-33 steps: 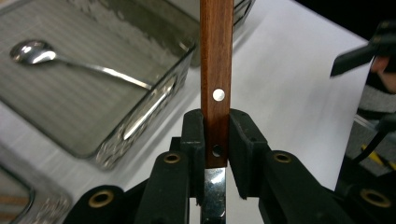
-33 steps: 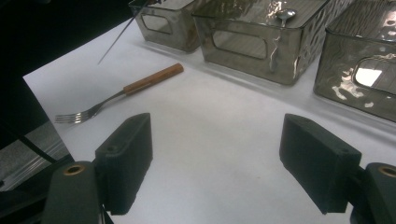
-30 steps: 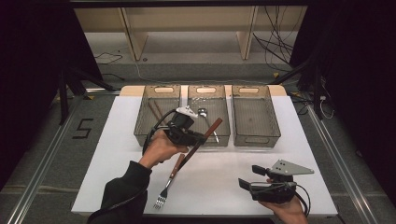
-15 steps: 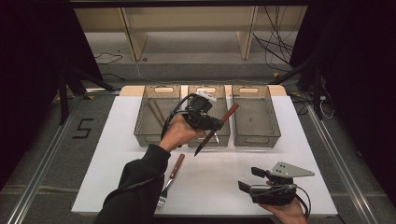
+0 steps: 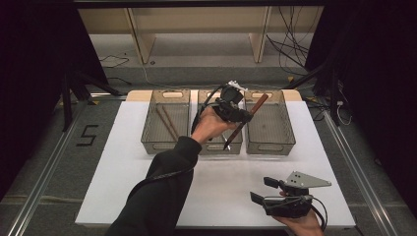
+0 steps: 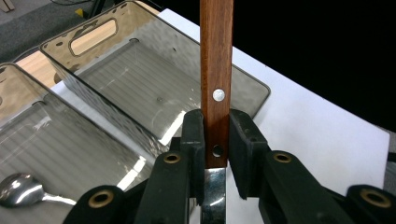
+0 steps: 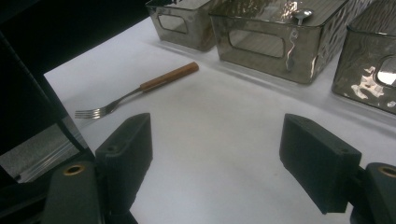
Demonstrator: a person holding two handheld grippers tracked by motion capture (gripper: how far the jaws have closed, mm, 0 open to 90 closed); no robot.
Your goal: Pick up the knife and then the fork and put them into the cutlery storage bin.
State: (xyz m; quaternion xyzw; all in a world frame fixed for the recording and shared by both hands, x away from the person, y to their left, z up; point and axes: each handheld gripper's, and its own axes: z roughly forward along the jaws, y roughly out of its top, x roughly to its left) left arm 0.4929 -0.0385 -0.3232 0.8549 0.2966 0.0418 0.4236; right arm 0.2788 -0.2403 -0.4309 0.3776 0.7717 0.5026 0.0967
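Note:
My left gripper (image 5: 240, 116) is shut on a wooden-handled knife (image 5: 255, 105), gripping it where the riveted handle (image 6: 216, 70) meets the metal blade. It hangs tilted in the air over the gap between the middle bin (image 5: 216, 146) and the right bin (image 5: 270, 145), handle up toward the far right, blade tip down toward me. In the left gripper view the jaws of my left gripper (image 6: 216, 140) press both sides of the handle, above the empty right bin (image 6: 154, 88). My right gripper (image 5: 261, 190) rests open and empty near the table's front right.
Three clear bins stand in a row at the back of the white table (image 5: 118, 172). The left bin (image 5: 147, 137) holds brown chopsticks (image 5: 167, 123). A spoon (image 6: 18, 189) lies in the middle bin. A wooden-handled fork (image 7: 140, 88) lies on the table before the bins.
My left hand has carried the knife up and to the right, from in front of the bins to above the middle and right bins. The right gripper has stayed put.

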